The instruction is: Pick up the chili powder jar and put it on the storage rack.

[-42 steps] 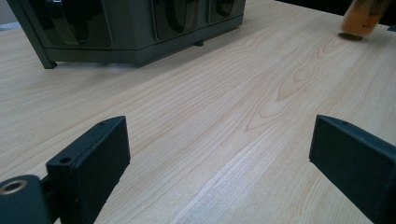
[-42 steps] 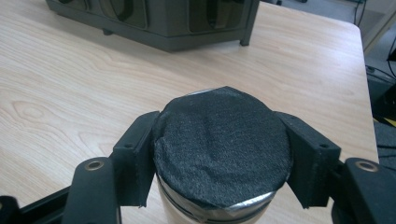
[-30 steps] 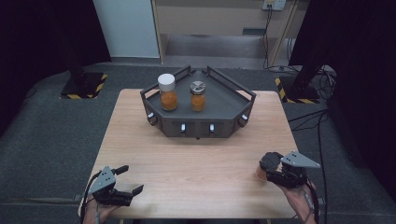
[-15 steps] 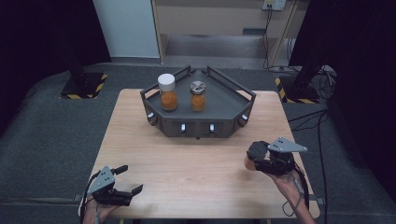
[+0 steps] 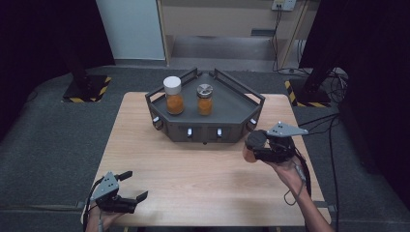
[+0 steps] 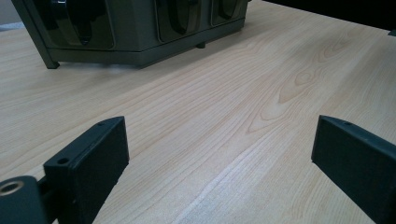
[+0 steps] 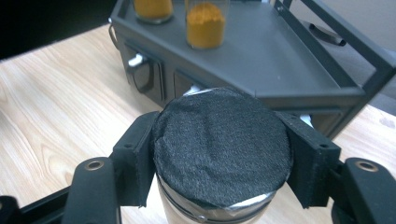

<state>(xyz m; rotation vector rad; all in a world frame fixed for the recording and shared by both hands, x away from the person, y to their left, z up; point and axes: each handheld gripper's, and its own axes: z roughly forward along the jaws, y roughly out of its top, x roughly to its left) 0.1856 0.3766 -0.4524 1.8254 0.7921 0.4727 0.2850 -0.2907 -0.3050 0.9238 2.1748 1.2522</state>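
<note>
My right gripper (image 5: pixel 256 145) is shut on a jar (image 5: pixel 248 154) with a black lid (image 7: pixel 222 144) and holds it above the table, just off the front right corner of the dark grey tray stand (image 5: pixel 232 113). In the right gripper view both pads press the lid's sides. On the stand are two jars of orange powder, one with a white lid (image 5: pixel 173 95) and one with a metal lid (image 5: pixel 205 99). My left gripper (image 5: pixel 135 186) rests low at the table's near left corner, jaws wide open over bare wood (image 6: pixel 219 154).
The wooden table (image 5: pixel 193 164) has free room between the two grippers. The stand's front face carries small drawers with white knobs (image 5: pixel 189 131). Dark floor surrounds the table; cables (image 5: pixel 333 96) and a black post base lie at the right.
My right gripper has risen and moved left and forward toward the stand's front right corner, carrying the black-lidded jar. The left gripper has stayed where it was.
</note>
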